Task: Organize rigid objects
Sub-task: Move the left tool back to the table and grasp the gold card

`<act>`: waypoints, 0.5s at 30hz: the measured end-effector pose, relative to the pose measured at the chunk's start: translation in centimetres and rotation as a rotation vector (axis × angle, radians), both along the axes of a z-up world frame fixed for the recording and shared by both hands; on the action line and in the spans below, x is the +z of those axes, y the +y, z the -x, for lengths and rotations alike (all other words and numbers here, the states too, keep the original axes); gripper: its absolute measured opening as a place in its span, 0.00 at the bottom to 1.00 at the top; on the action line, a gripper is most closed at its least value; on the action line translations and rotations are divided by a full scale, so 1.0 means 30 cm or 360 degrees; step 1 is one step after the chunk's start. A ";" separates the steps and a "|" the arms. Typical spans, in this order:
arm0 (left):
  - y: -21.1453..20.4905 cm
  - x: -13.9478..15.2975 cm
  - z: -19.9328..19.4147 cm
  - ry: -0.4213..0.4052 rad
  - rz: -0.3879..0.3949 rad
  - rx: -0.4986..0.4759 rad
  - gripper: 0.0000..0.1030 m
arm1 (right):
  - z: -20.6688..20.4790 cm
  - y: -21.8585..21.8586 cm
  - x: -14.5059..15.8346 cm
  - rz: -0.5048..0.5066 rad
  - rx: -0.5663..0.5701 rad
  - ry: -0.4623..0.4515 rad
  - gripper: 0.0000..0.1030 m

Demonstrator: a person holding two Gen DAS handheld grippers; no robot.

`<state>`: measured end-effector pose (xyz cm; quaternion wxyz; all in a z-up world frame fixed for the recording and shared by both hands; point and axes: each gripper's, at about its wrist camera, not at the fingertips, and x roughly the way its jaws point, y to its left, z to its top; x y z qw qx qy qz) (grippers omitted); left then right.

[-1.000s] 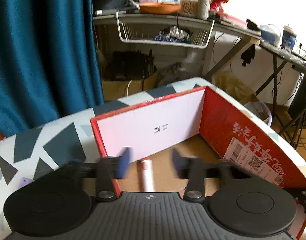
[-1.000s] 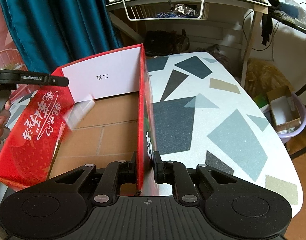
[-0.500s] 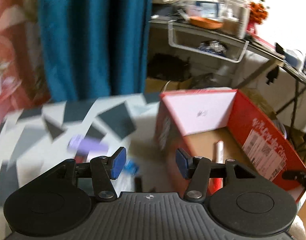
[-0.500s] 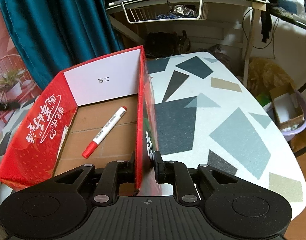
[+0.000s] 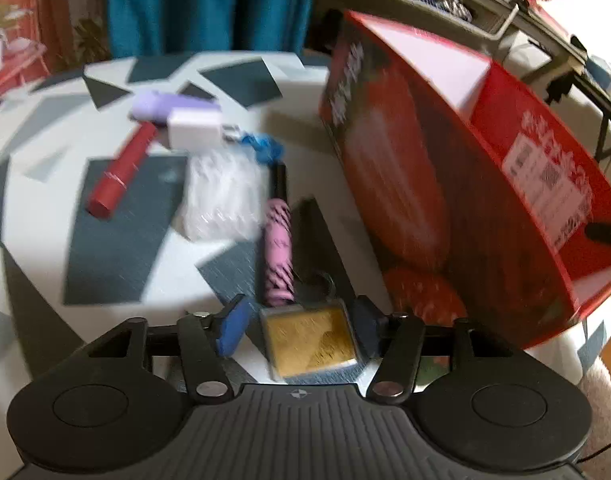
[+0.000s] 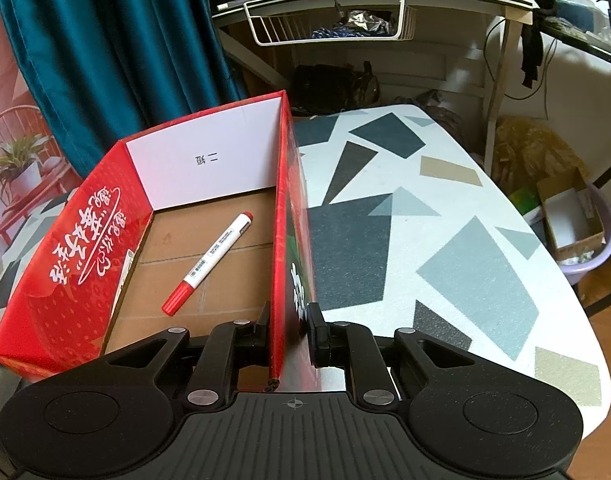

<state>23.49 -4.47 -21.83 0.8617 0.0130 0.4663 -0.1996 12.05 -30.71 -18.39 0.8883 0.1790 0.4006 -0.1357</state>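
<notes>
We hold the left gripper (image 5: 299, 326) low over the table (image 5: 37, 216), its jaws opening, with a small square tin with a gold face (image 5: 311, 338) lying between the blue pads (image 5: 233, 326); the picture is blurred, so we cannot tell whether either pad touches it. Just beyond the tin lies a pink tube with black stripes (image 5: 278, 254), pointing away from us. Farther toward the table's far edge sit a clear plastic packet (image 5: 221, 196), a red tube (image 5: 121, 170), a white block (image 5: 193, 130), a purple case (image 5: 165, 104) and a scrap of blue (image 5: 261, 148), all close together.

The red box (image 5: 445, 200) stands beside these things on their right, nearer the table's right edge.

Our right gripper (image 6: 289, 330) is pinching the box's right wall (image 6: 281, 240) at its near end, one finger inside and one outside, pressed tight on the cardboard. Inside the box, a white marker with a red cap (image 6: 207, 264) lies slanted on the brown floor, the cap end nearer us, close to the middle and clear of every wall. To the right of the box the table (image 6: 445, 260) runs out to its curved right edge.
</notes>
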 end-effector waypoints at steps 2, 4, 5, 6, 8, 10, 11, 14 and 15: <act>-0.011 -0.025 0.012 0.0017 -0.0016 -0.0021 0.66 | 0.001 0.000 0.000 -0.0002 0.0000 -0.0001 0.14; -0.027 -0.034 0.039 -0.0024 -0.0051 -0.0066 0.72 | 0.000 0.000 0.000 -0.0005 0.0000 -0.0002 0.14; -0.034 -0.036 0.043 -0.0035 -0.0082 -0.0086 0.72 | -0.001 0.001 0.000 -0.0004 0.0000 -0.0002 0.14; -0.039 -0.039 0.044 -0.0046 -0.0103 -0.0096 0.72 | 0.000 0.001 0.001 -0.0004 0.0000 -0.0003 0.14; -0.045 -0.042 0.053 -0.0074 -0.0138 -0.0114 0.73 | 0.001 0.002 0.000 -0.0004 0.0000 -0.0003 0.14; -0.061 -0.048 0.063 -0.0115 -0.0212 -0.0130 0.73 | 0.001 0.000 0.001 -0.0003 0.0001 0.0000 0.14; -0.075 -0.056 0.068 -0.0143 -0.0269 -0.0134 0.77 | 0.001 0.001 0.000 -0.0004 0.0000 -0.0001 0.14; -0.081 -0.061 0.092 -0.0214 -0.0347 -0.0049 0.83 | -0.001 0.002 0.000 0.0002 -0.0003 0.0003 0.14; -0.078 -0.060 0.091 -0.0208 -0.0339 -0.0029 0.83 | -0.001 0.003 0.000 0.0002 -0.0003 0.0003 0.14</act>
